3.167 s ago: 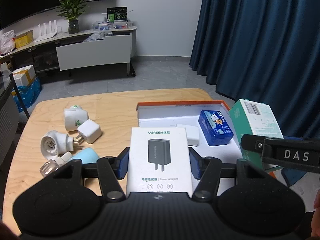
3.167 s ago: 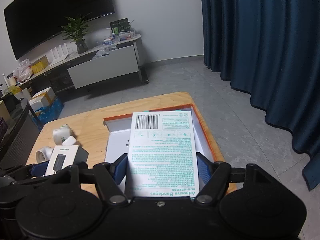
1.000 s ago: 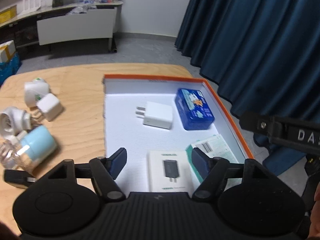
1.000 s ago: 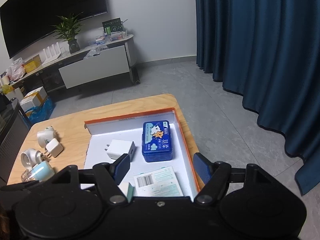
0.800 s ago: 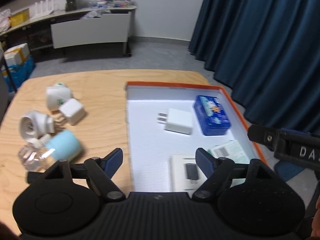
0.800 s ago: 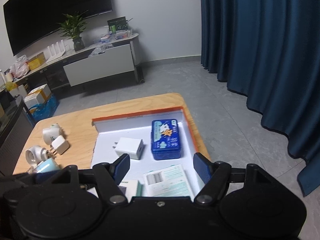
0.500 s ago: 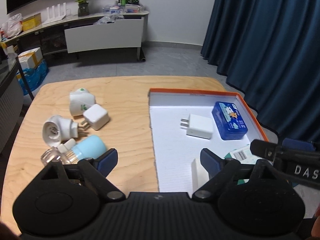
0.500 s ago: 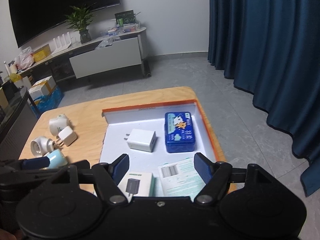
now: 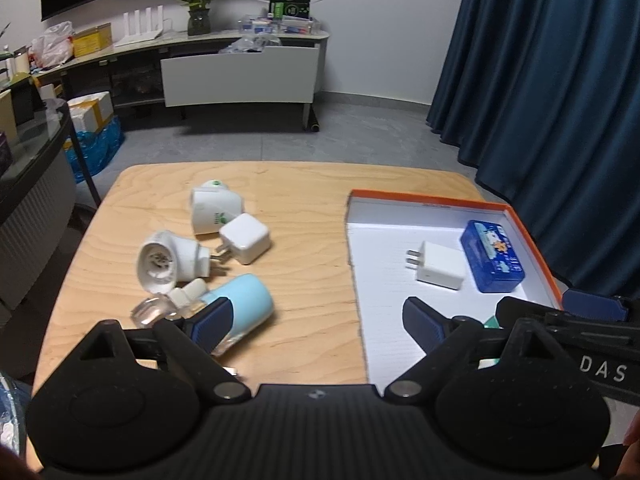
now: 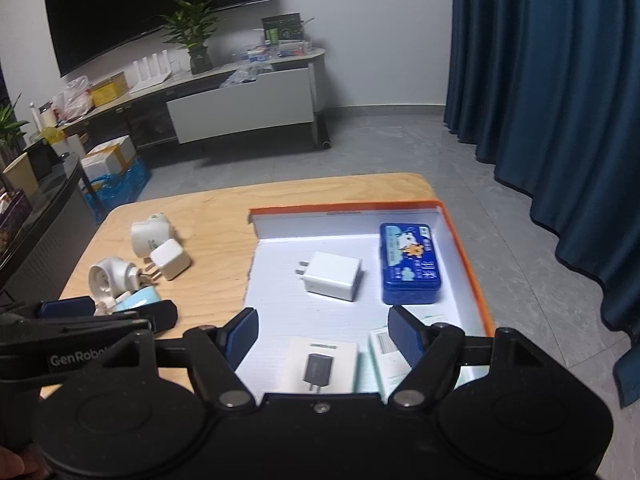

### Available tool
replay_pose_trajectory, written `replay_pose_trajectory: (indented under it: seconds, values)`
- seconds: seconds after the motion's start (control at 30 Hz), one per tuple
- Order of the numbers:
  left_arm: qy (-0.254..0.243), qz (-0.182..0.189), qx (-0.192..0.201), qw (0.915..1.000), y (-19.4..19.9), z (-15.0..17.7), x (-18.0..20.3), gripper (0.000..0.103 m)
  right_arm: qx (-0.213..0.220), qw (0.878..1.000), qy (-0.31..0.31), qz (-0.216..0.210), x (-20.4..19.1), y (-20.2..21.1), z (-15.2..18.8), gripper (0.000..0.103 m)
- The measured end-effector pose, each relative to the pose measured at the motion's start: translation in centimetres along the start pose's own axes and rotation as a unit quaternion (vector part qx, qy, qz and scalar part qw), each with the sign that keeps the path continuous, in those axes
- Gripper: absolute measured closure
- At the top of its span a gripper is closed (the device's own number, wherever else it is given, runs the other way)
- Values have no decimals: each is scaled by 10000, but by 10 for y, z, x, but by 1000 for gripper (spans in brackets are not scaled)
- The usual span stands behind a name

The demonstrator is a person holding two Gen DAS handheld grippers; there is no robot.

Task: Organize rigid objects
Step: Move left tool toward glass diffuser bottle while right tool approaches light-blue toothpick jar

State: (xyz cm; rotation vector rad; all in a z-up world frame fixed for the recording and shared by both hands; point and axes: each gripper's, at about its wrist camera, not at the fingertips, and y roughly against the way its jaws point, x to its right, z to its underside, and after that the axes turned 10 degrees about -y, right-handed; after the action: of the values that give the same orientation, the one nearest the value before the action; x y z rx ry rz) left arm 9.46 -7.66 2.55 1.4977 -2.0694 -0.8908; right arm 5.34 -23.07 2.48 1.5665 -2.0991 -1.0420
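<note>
— Grippers first: the left gripper [image 9: 316,318] is spread wide with nothing between its blue pads, hanging above the near edge of the surface [image 9: 304,200], its left pad over the pale blue cylinder [image 9: 244,304]. The right gripper [image 10: 322,330] is just as wide apart and empty, above the near part of the tray [image 10: 464,248].

— And the big things?

— The wooden surface carries everything. On its right side sits the white tray with an orange rim. Inside it, at the near edge, lie a white adapter box [image 10: 320,364] and, just beside it to the right, a pale green box [image 10: 386,356], partly hidden by the right pad.

— Farther in?

— A blue tin [image 10: 408,268] lies along the right wall, and a white charger [image 10: 332,282] sits just left of it, prongs pointing left, apart from the tin.

— What lies outside the tray?

— A cluster on the left of the surface. The pale blue cylinder lies on its side nearest the left gripper, with a clear bottle [image 9: 154,312] at its left end. Behind them a round white plug [image 9: 168,262] lies on its side, a white cube plug [image 9: 244,238] just beside it, and a white plug with a green mark [image 9: 214,210] farthest back, touching the cube.
</note>
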Motion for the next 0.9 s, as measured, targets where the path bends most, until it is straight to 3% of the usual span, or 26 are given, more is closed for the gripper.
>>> replay_pose_trajectory:
  seconds: [0.67,0.9]
  values:
    - [373,-273,-1,9989,7,15,-51,9,-274,9978,450,-411,-53,-15,10,17]
    - [516,-336,4,9981,9,34,-75,6,-421,9957,583,-578,-67,-20,21,17]
